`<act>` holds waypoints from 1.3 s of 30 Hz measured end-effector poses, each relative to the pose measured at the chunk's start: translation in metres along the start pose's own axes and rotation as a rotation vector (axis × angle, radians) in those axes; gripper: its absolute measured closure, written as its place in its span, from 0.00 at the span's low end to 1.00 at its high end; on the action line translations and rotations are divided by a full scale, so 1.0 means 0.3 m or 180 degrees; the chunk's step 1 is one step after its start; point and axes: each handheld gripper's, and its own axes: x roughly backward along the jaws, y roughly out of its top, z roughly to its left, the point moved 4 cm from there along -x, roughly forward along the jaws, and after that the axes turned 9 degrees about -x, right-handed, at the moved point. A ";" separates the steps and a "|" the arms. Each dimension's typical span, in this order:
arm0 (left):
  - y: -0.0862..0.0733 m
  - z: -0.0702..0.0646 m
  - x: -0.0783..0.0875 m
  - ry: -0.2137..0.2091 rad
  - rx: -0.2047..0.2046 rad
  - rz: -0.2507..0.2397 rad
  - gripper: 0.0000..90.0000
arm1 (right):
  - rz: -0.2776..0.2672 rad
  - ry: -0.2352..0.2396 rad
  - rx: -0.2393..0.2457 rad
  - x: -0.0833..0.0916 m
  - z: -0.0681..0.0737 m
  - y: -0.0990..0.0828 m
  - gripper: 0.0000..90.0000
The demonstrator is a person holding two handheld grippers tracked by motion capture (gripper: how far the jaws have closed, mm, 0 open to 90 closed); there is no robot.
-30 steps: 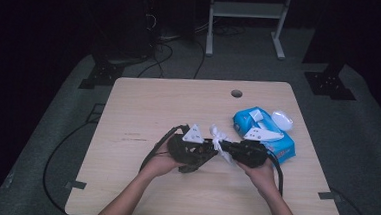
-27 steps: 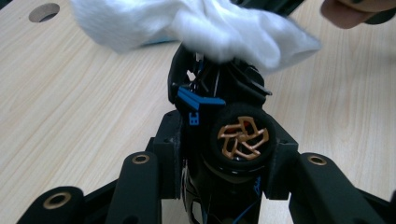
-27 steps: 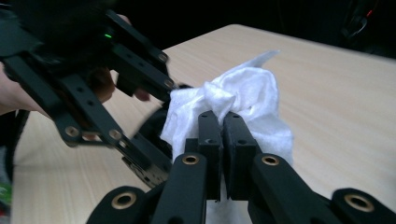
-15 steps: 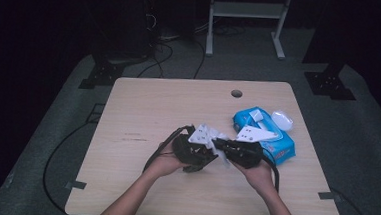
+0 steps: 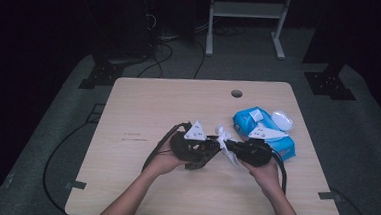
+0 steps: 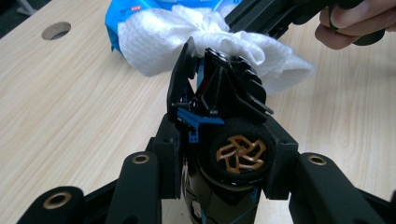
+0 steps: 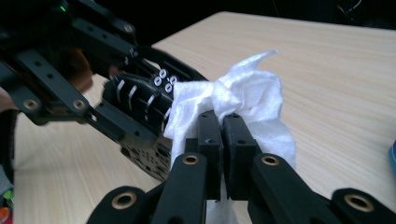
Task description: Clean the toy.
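1. Toy car (image 6: 219,121), black with blue parts and a bronze-spoked wheel, sits clamped between the jaws of the left gripper (image 6: 224,154), held above the tabletop (image 5: 143,109) near its middle.
2. Right gripper (image 7: 222,140) has its jaws pressed together on a crumpled white wet wipe (image 7: 243,102) (the cloth bunches out above and to either side of the pads).
3. Seen from the left gripper view, the wipe (image 6: 196,37) lies against the far end of the car; in the right gripper view it touches the car's ribbed black part (image 7: 140,100).
4. From the high view, the two grippers meet nose to nose, left (image 5: 196,148) and right (image 5: 246,150), with the wipe (image 5: 224,139) between them.
5. Behind the right gripper a blue wipe packet (image 5: 262,129) lies on the tabletop, its white lid flap (image 5: 282,119) open.
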 end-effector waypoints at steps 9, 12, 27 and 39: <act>0.009 -0.010 0.008 -0.0011 -0.0011 -0.0106 0.64 | -0.0191 0.0036 0.0118 0.037 0.051 0.045 0.96; 0.000 -0.013 0.008 0.0004 0.0009 -0.0130 0.64 | -0.0176 0.0058 0.0158 0.030 0.065 0.049 0.96; -0.183 -0.027 0.163 0.0047 0.0389 -0.0382 0.64 | -0.0021 0.0403 0.0466 -0.114 0.245 0.080 0.96; -0.265 -0.041 0.215 0.0035 0.0536 -0.0420 0.64 | 0.0042 0.0489 0.0649 -0.190 0.340 0.065 0.97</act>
